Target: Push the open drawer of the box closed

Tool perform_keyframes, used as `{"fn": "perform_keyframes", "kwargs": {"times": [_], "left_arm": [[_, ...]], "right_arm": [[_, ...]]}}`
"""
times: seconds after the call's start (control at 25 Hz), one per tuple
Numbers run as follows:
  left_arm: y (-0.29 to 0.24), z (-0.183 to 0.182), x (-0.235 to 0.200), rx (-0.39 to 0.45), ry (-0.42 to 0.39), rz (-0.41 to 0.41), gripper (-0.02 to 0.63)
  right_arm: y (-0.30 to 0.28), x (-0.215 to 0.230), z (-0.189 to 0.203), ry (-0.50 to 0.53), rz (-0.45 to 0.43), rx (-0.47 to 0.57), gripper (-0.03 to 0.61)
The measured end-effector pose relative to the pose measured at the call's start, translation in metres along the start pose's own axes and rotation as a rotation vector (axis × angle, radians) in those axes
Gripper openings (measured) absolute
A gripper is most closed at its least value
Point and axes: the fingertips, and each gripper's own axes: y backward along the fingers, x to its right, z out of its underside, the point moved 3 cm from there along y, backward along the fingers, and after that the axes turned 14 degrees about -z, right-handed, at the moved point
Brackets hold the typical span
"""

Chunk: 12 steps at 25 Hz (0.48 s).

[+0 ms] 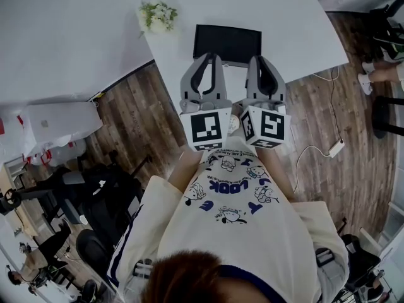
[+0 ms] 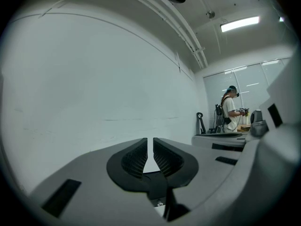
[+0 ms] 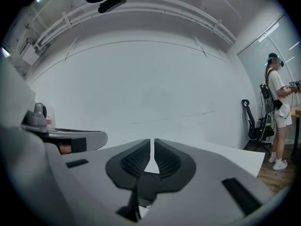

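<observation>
On the white table (image 1: 297, 24), near its front edge, lies the black box (image 1: 227, 43), seen from above as a dark flat rectangle. From this angle it cannot be told whether its drawer stands open. A small pot of pale flowers (image 1: 158, 16) sits at the table's left corner, well apart from the box.

The person stands at the table's near edge in a white printed T-shirt (image 1: 230, 213), holding both tools side by side and pointed at the box. The left gripper (image 1: 211, 60) has its tips just short of the box's near left part. The right gripper (image 1: 260, 62) has its tips at the near right part. Contact with the box cannot be judged from the head view.

The left gripper view shows that tool's ribbed fingers (image 2: 136, 157) drawn together with only a thin slit between them and nothing held. The right gripper view shows the same: its fingers (image 3: 167, 160) nearly meet and grasp nothing. Both of these views look over the table toward a plain white wall, and the box does not show in them. Another person (image 3: 278, 102) stands far off, beside an office chair (image 3: 251, 119).

A power strip (image 1: 336, 148) lies on the wooden floor (image 1: 132, 118) to the right.
</observation>
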Motion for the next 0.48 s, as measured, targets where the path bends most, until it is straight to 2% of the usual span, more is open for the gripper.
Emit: {"fn": "perform_keyframes", "kwargs": {"times": [0.48], "left_arm": [[-0.0011, -0.0012, 0.0014, 0.003, -0.01, 0.02, 0.046]], "right_arm": [[-0.0051, -0.0089, -0.0066, -0.005, -0.009, 0.002, 0.044]]}}
